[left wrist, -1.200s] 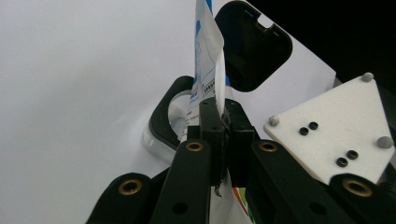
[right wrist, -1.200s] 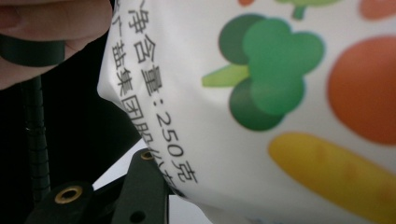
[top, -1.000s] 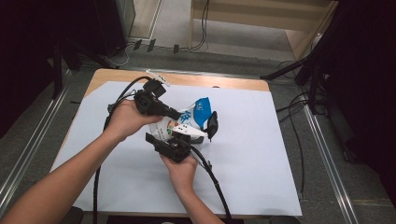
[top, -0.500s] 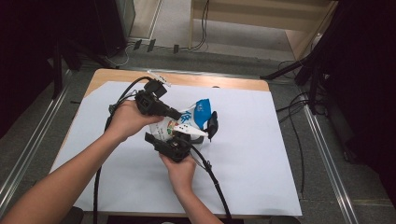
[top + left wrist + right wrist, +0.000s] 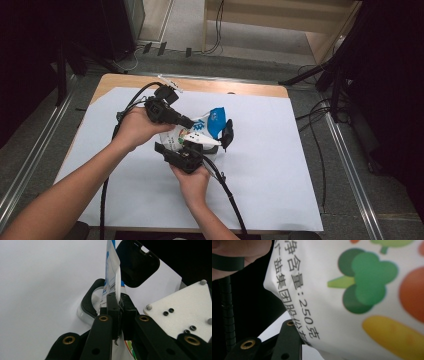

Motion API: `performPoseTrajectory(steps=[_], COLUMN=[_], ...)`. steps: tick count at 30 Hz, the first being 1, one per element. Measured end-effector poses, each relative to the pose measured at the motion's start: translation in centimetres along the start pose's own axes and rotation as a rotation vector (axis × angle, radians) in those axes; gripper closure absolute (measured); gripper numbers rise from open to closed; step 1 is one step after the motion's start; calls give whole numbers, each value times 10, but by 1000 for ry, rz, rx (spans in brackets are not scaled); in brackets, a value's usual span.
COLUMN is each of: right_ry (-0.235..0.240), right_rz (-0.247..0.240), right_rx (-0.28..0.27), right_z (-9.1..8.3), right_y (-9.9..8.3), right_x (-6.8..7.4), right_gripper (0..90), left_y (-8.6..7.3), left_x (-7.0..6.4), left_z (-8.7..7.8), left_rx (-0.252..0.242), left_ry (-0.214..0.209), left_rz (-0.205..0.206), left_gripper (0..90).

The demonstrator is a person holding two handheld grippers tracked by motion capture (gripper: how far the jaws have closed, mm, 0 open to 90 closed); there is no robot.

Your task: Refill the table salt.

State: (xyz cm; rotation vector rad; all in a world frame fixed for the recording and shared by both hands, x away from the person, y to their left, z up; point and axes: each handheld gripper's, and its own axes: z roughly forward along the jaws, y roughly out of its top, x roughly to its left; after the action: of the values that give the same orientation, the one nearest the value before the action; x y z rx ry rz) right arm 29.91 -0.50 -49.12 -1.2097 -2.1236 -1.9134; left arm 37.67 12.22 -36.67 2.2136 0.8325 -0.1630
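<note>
A white bag (image 5: 210, 122) with a blue top and printed vegetables hangs between both grippers above the white sheet. My left gripper (image 5: 187, 122) comes in from the left; in the left gripper view it (image 5: 119, 302) is shut on the bag's thin edge (image 5: 111, 272). My right gripper (image 5: 197, 145) sits just below, held in a hand, with its jaws at the bag's lower part. In the right gripper view the bag (image 5: 362, 302) presses close to the camera and hides the fingertips; one jaw arm shows at the lower left.
A white sheet (image 5: 280, 165) covers most of the wooden table (image 5: 240, 87). A black rounded object (image 5: 227, 134) stands just right of the bag, and a black ring-shaped piece (image 5: 87, 305) lies beneath it. Cables trail off the front edge. Bare sheet lies right and left.
</note>
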Motion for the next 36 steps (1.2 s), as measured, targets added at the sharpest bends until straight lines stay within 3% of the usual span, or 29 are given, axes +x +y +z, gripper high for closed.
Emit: performPoseTrajectory(steps=[8, 15, 23, 36], right_ry=[2, 12, 32, 13], right_rz=[-10, 12, 50, 19], right_rx=[25, 11, -4, 5], right_z=[1, 0, 0, 1], right_y=[2, 3, 1, 1], right_x=[0, 0, 1, 0], right_gripper=[630, 691, 697, 695], left_y=[1, 1, -1, -4], left_x=[-1, -2, -1, 1], left_z=[0, 0, -1, -1], left_rx=[10, 2, -6, -17], left_ry=[16, 8, -4, -6], left_rz=[-7, -11, -2, 1], left_gripper=[898, 893, 872, 882])
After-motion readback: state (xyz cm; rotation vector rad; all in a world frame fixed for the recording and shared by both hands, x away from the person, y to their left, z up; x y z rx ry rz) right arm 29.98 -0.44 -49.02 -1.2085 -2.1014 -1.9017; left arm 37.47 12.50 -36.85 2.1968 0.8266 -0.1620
